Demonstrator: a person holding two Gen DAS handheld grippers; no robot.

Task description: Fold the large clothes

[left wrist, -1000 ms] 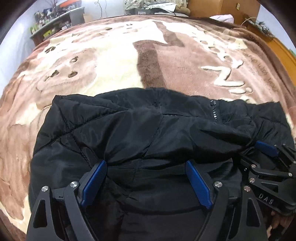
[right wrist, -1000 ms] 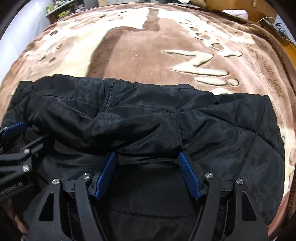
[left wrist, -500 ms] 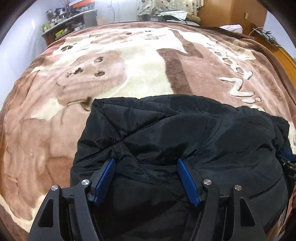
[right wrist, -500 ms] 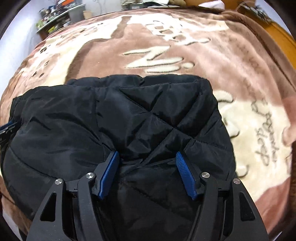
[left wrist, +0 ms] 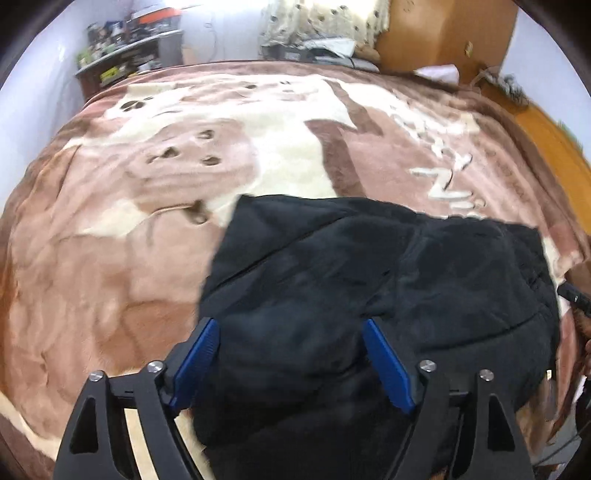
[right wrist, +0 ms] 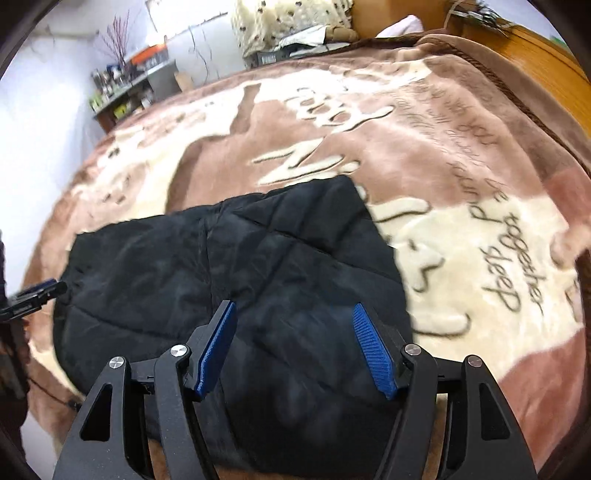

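A black quilted jacket lies folded in a compact bundle on the brown and cream blanket; it also shows in the right wrist view. My left gripper is open above the bundle's near left part, its blue pads apart and holding nothing. My right gripper is open above the bundle's near right part, also empty. The left gripper's tip shows at the left edge of the right wrist view. The right gripper's tip shows at the right edge of the left wrist view.
The blanket covers a wide bed. A cluttered shelf stands at the far left, pillows and bedding at the far end, and a wooden cabinet at the far right. The orange floor lies beyond the right edge.
Both grippers have lifted and drawn back from the jacket, the left swinging left and the right swinging right. The jacket now lies lower in both views and looks more compact.
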